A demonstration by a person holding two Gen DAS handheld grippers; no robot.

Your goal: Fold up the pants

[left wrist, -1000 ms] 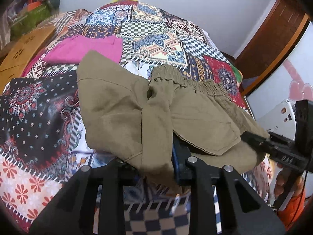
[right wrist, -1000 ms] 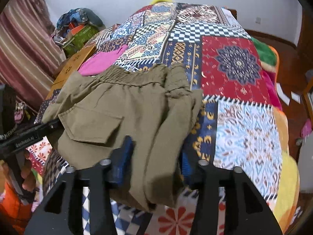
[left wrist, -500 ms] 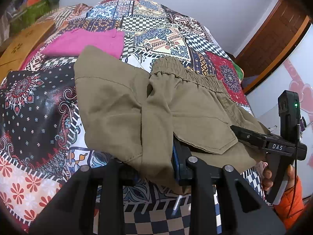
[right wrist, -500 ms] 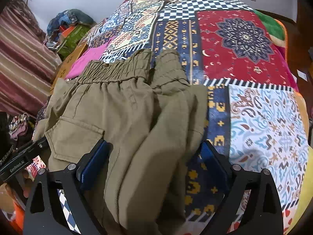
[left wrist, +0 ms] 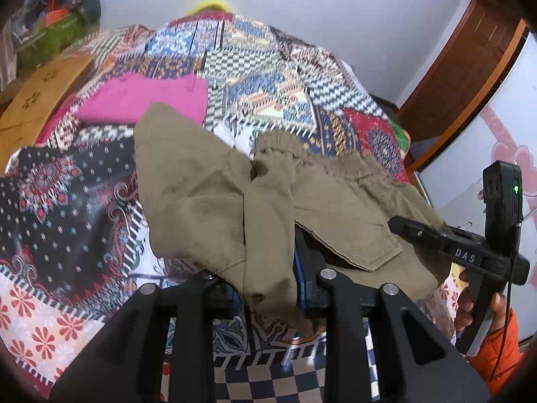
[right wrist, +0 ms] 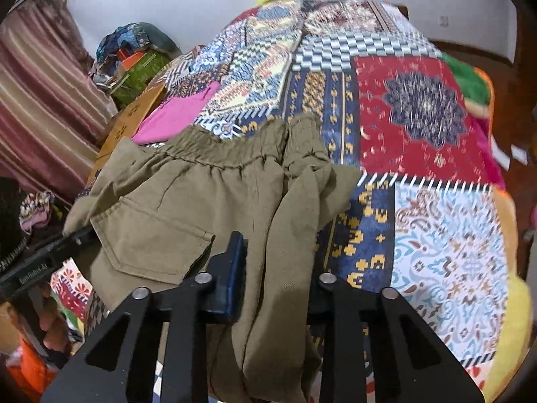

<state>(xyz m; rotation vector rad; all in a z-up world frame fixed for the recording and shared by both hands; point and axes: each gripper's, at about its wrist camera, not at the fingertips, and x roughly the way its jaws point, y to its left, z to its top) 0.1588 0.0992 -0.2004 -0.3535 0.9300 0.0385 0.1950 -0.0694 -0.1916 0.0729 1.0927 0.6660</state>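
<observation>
Olive-khaki pants (left wrist: 201, 201) lie bunched on a patchwork quilt (left wrist: 67, 201), waistband away from me and a flap pocket facing up. My left gripper (left wrist: 268, 285) holds a fold at their near edge, its jaws closing a little tighter. In the right wrist view the same pants (right wrist: 188, 201) fill the middle. There my right gripper (right wrist: 275, 278) is closing its jaws, and a thick fold of the right-hand leg sits pressed between the blue pads. The right gripper's body and a person's hand (left wrist: 470, 305) show at the right edge of the left wrist view.
A folded pink garment (left wrist: 144, 100) lies on the quilt beyond the pants. A wooden board (left wrist: 40, 94) and a pile of bags (right wrist: 134, 57) stand by the bed's left side, next to a striped curtain (right wrist: 40, 100). A brown door (left wrist: 470, 67) is at the right.
The right gripper's jaws spread wide around the pants half a second ago and have now come together on the fold. The left gripper has kept its hold and place.
</observation>
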